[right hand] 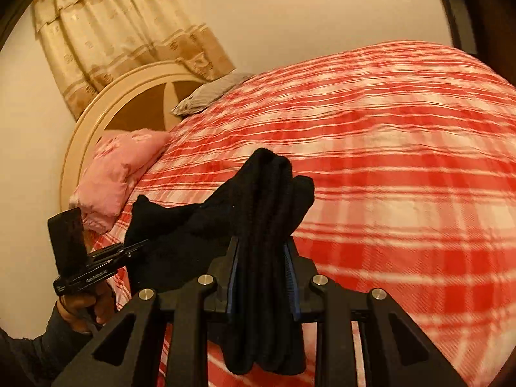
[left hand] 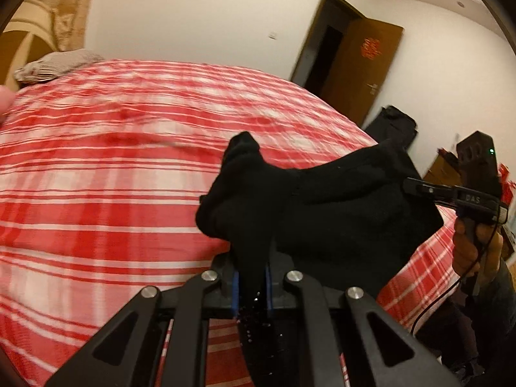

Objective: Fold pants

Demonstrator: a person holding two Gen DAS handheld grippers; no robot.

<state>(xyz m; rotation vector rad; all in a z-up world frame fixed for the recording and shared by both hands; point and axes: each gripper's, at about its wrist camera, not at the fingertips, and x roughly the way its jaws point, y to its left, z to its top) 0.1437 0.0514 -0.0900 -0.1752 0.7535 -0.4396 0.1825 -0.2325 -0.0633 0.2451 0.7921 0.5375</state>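
Observation:
The black pants (left hand: 322, 200) hang in the air between my two grippers, above the red and white checked bed (left hand: 113, 177). My left gripper (left hand: 253, 274) is shut on one bunched end of the pants. My right gripper (right hand: 262, 264) is shut on the other bunched end (right hand: 267, 193), which hangs down below the fingers. The right gripper also shows in the left wrist view (left hand: 416, 188) at the far right, clamped on the cloth. The left gripper shows in the right wrist view (right hand: 138, 246) at the left, holding the cloth.
The bed (right hand: 403, 177) fills both views. A pink pillow (right hand: 119, 171) and a grey pillow (right hand: 209, 93) lie by the round headboard (right hand: 96, 113). An open brown door (left hand: 354, 64) and dark luggage (left hand: 393, 125) stand past the bed's far corner.

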